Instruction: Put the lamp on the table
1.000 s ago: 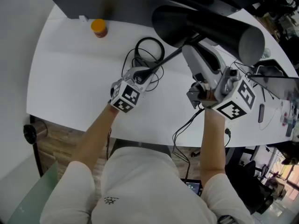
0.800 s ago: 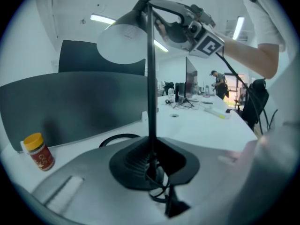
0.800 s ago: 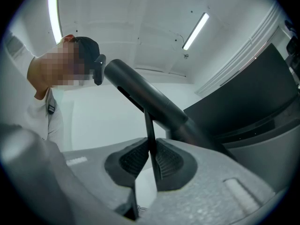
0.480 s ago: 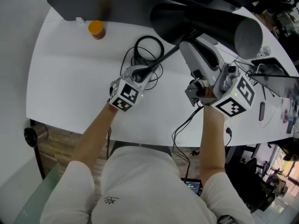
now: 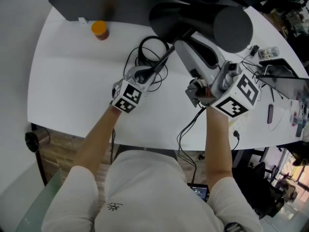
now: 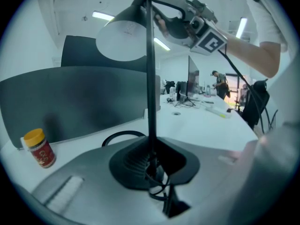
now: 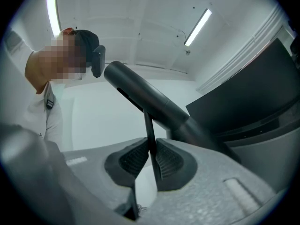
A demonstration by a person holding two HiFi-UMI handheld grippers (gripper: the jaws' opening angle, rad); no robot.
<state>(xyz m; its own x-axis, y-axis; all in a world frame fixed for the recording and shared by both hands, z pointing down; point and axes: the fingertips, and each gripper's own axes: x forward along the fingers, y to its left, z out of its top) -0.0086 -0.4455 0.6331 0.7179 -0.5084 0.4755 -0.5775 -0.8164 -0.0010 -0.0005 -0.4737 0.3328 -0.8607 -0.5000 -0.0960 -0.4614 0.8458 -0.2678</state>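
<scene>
The lamp is black, with a thin stem (image 5: pixel 166 57) and a wide dark shade (image 5: pixel 212 23) that hangs over the white table (image 5: pixel 63 81). My left gripper (image 5: pixel 146 74) is shut on the lower stem (image 6: pixel 150 102). The rod stands upright between the pads of that gripper (image 6: pixel 151 161), and the shade (image 6: pixel 124 36) is above. My right gripper (image 5: pixel 186 50) is shut on the thin rod (image 7: pixel 149 130) just under the tube-shaped lamp head (image 7: pixel 140 93). Its pads press the rod from both sides (image 7: pixel 151 161). The lamp's foot is hidden.
A black loop of cable (image 5: pixel 154 50) lies on the table behind the left gripper. An orange-lidded jar (image 5: pixel 100 29) stands at the back left by a dark partition (image 5: pixel 120 4). Cables and small devices (image 5: pixel 270 66) crowd the right side. A cord (image 5: pixel 188 129) hangs over the front edge.
The right gripper has moved left and taken the lamp head with it, so the shade has swung left and turned its opening more toward me. The left gripper has barely moved.
</scene>
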